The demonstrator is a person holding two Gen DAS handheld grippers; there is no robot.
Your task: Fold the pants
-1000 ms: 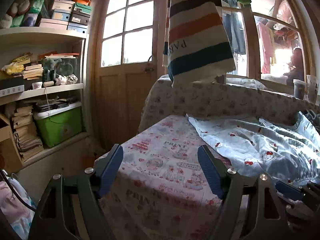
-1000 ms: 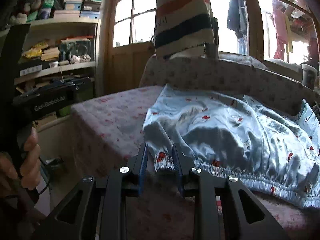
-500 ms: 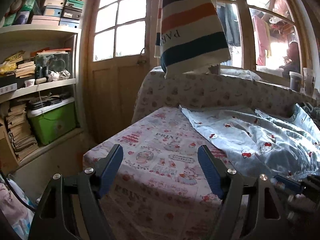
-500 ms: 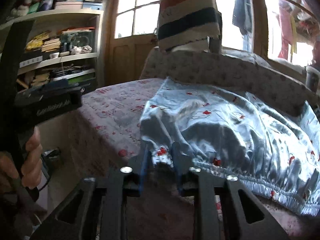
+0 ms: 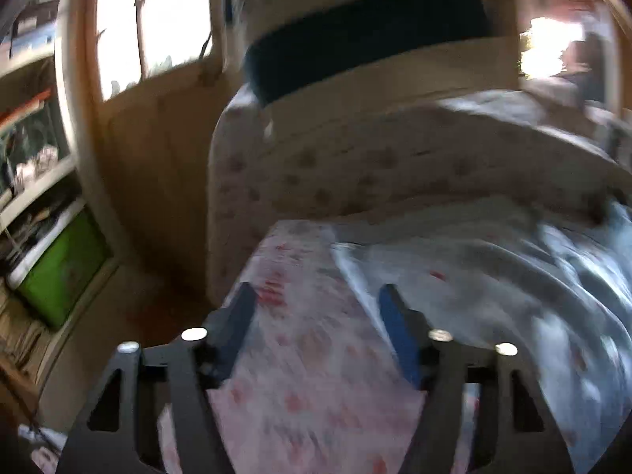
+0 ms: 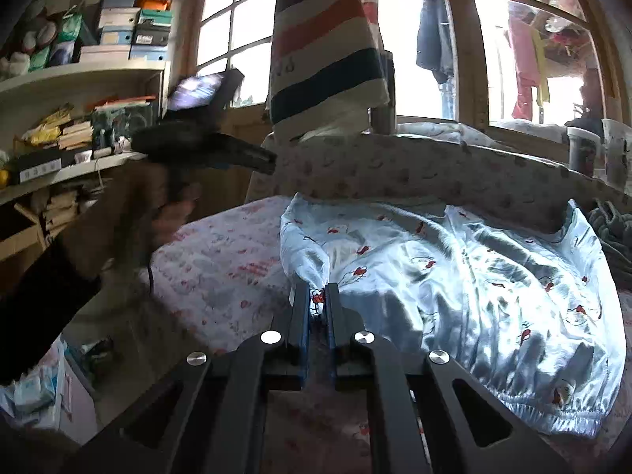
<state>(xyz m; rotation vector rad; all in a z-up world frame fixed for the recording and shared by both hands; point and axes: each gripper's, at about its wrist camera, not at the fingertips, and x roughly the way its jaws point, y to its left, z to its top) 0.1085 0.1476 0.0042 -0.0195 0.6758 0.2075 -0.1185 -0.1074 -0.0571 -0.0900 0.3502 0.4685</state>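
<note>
Light blue satin pants (image 6: 454, 276) with small red prints lie spread on the printed bed sheet (image 6: 221, 260). My right gripper (image 6: 316, 294) is shut on the pants' near left corner and holds it a little off the sheet. In the blurred left wrist view, my left gripper (image 5: 316, 296) is open and empty above the sheet (image 5: 308, 375), just left of the pants' far left edge (image 5: 493, 276). The left gripper and the hand on it also show in the right wrist view (image 6: 205, 150), above the bed's left side.
A padded headboard (image 6: 434, 173) runs behind the bed, with a striped towel (image 6: 328, 47) hanging above it. Shelves with boxes and a green bin (image 5: 59, 268) stand at the left. Windows lie beyond. A cup (image 6: 582, 146) sits at the back right.
My left gripper has swung fast forward over the bed toward the pants' far left edge, blurring its view. My right gripper has closed tighter on the corner and lifted it.
</note>
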